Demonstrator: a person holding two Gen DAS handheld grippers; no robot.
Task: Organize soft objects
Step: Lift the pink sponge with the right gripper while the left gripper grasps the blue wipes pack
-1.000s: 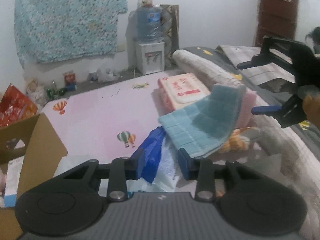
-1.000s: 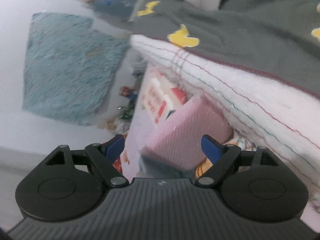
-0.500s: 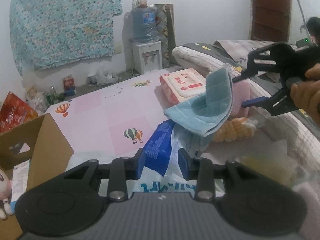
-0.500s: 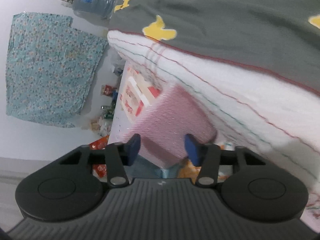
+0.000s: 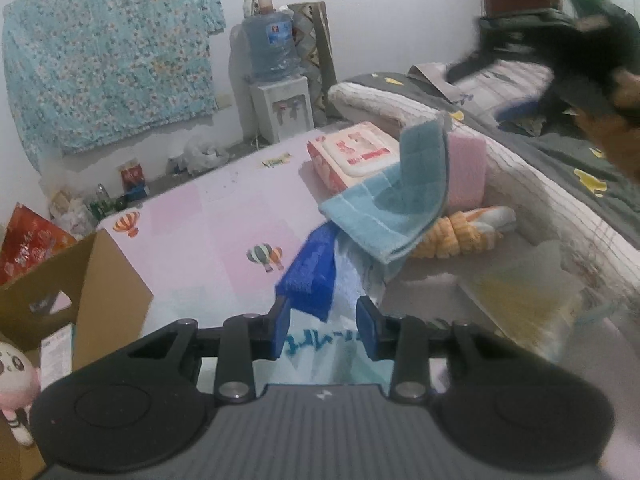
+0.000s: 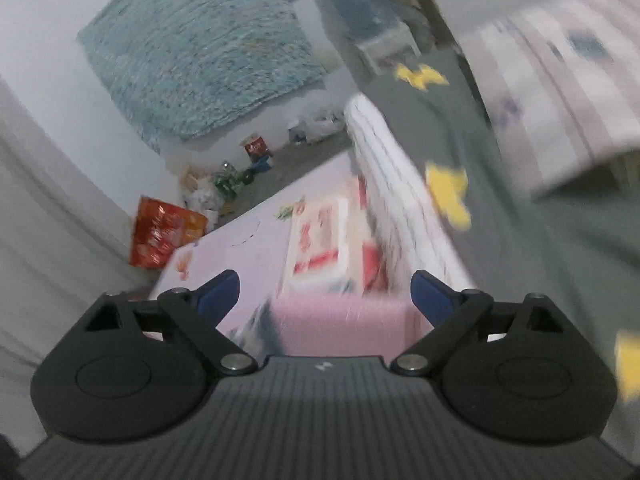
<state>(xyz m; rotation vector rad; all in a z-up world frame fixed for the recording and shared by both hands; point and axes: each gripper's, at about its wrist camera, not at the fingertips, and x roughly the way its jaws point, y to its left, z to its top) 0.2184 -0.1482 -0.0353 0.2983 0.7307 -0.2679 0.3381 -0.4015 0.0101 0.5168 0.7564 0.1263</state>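
Left wrist view: left tool [image 5: 322, 326], jaws narrow, closed on a blue-and-white plastic pack [image 5: 320, 280] whose printed end lies between the blue pads. Blue towel [image 5: 394, 204] draped over the far end of the pack, one corner raised against a pink block [image 5: 468, 172]. Block stands on the pink mat [image 5: 224, 232], against the white edge of the bed [image 5: 532, 184]. Wipes pack [image 5: 352, 154], pink and red, flat on the mat just behind towel and block. Orange-and-white plush [image 5: 468, 228] on its side under the towel's right edge, near the bed. Yellowish clear bag [image 5: 524, 288] at lower right, blurred. Cardboard box [image 5: 96, 280] at left, open, a white-and-pink doll [image 5: 16, 376] at its near edge. Right tool [image 5: 516, 80] at upper right, above the grey bed cover, blurred, apart from the block. Water dispenser [image 5: 280, 80] against the far wall, floral cloth [image 5: 108, 52] hung beside it

Right wrist view, motion-blurred: right tool [image 6: 324, 292], jaws wide, nothing between them. Pink block [image 6: 344, 324] below and between the fingertips, touching neither. Wipes pack [image 6: 320, 240] beyond it on the mat [image 6: 236, 248]. Bed [image 6: 400, 184] at right, grey cover with yellow shapes. Red snack bag [image 6: 164, 232] at the mat's far left corner
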